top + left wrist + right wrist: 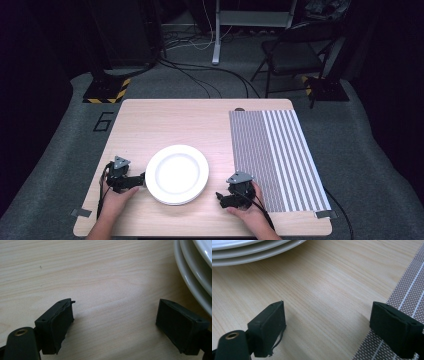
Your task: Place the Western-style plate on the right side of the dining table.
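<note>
Both grippers sit low on the table (150, 120), jaws spread wide, nothing between them: left gripper (136, 181) just beside the plates (176, 174), right gripper (221, 199) between them and the striped mat (275, 155). High view reads as one plate; the gripper views show a stack (257, 251) of three rims. Ceramic, I'd guess: stiff, glossy, slippery, chip-prone. Best taken at the rim.

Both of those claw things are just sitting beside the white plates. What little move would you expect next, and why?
Probably the left hand-held gripper edging toward the rim of the stack of plates. Its jaws stand open with nothing but bare table between them, and the rim lies just beside one jaw. The right hand-held gripper, also open, sits farther off, by the striped mat.
</note>
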### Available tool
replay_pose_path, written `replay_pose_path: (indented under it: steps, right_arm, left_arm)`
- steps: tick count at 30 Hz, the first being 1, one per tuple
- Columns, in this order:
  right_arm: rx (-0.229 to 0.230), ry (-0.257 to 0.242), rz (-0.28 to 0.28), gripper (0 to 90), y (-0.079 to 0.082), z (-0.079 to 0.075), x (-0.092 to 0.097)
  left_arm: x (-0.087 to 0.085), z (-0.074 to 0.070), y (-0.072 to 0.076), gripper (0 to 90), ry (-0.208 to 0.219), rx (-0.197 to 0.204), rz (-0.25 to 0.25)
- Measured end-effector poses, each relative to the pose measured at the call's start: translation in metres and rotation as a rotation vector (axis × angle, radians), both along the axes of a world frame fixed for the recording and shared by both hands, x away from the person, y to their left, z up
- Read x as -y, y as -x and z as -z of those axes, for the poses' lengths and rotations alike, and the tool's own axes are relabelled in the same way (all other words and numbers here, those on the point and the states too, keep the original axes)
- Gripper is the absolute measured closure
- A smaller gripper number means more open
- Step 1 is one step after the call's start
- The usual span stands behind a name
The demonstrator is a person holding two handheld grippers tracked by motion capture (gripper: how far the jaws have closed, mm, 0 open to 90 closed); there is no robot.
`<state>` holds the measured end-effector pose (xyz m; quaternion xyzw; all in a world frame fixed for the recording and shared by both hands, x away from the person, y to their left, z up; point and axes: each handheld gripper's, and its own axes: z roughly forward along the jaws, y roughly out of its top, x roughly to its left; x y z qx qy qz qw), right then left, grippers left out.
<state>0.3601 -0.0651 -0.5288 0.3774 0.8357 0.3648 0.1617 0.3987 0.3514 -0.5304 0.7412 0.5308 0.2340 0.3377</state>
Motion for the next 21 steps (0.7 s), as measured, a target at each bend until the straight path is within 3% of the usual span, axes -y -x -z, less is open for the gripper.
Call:
replay_pose_path:
  steps: [13,21]
  right_arm:
    - [0.000,0.000,-0.001,12.5,0.0000,0.0000,0.0001]
    - [0.005,-0.007,0.013,15.4,0.0001,-0.0002,0.0006]
  left_arm:
    - [-0.0019,-0.0008,0.0005,14.2,0.016,-0.008,0.001]
    - [-0.0006,-0.0006,0.0018,15.9,0.004,-0.001,-0.007]
